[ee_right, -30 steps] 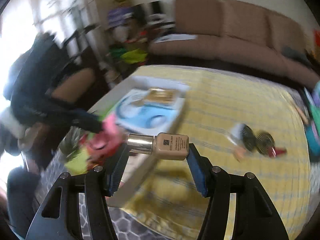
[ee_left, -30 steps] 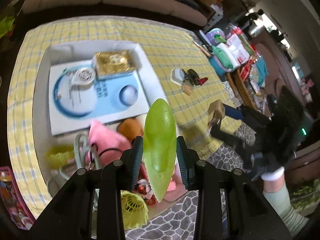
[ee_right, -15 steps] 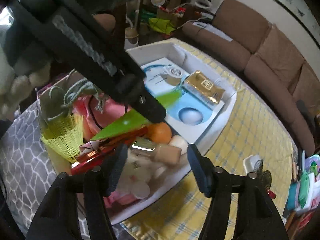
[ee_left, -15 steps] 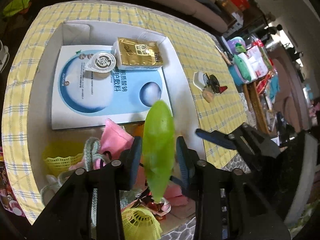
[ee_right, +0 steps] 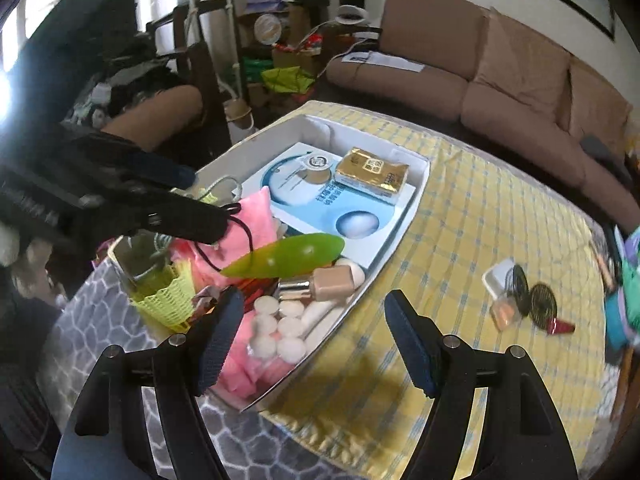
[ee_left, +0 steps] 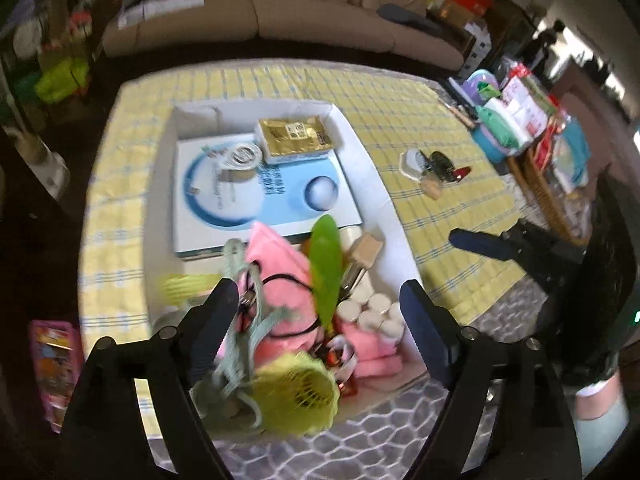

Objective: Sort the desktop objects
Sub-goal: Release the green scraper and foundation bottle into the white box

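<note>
Left wrist: left gripper [ee_left: 314,308] was spread wide, empty, above the white box [ee_left: 366,148]; green item [ee_left: 326,266] lay inside | Right wrist: right gripper [ee_right: 314,330] gaped, foundation bottle [ee_right: 320,284] boxed | Risk: the loosely piled green item could slide off.

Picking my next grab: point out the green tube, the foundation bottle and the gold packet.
green tube [ee_right: 288,257]: right wrist view, middle of its body
foundation bottle [ee_right: 334,284]: right wrist view, beige body
gold packet [ee_left: 295,136]: left wrist view, top face
</note>
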Demonstrator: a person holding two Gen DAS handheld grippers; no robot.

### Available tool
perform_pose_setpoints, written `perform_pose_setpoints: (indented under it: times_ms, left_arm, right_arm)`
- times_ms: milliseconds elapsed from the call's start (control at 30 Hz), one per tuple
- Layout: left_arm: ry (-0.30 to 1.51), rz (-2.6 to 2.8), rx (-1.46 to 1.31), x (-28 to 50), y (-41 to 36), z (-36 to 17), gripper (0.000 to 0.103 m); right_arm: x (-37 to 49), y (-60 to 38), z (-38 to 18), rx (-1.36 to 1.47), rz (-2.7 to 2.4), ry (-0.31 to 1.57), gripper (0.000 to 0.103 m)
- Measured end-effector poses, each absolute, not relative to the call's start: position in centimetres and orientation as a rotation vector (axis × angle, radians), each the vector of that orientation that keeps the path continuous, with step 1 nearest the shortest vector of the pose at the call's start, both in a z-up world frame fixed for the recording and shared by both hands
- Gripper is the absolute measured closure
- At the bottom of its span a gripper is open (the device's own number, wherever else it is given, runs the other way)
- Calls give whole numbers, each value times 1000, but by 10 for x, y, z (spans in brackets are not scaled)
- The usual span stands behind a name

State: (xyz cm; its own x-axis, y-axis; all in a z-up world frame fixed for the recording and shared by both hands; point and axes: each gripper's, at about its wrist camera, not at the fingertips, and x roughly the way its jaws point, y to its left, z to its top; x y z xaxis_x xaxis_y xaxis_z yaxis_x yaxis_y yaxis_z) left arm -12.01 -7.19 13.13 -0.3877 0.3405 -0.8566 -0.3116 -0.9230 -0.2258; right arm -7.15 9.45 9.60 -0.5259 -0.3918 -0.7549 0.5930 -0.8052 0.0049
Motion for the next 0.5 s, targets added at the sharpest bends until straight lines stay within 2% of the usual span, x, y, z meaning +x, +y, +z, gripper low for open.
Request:
perform_pose_setpoints:
  times_ms: [267, 367, 433, 500]
  left_arm:
    - [41, 2404, -1410, -80, -73, 147, 17]
    - [45, 2412, -1392, -66, -73, 152, 10]
    - [46, 2420, -1373, -58, -74, 156, 0]
    - [31, 2427, -1359, -50, -74, 158, 0]
  right_arm:
    - [-46, 100, 108, 1070, -2328, 247, 28]
    - [-37, 101, 114, 1067, -2347, 246, 28]
    - [-31, 104, 117, 1062, -2357, 232, 28]
    - [-25, 110, 119, 1073, -2389, 216, 22]
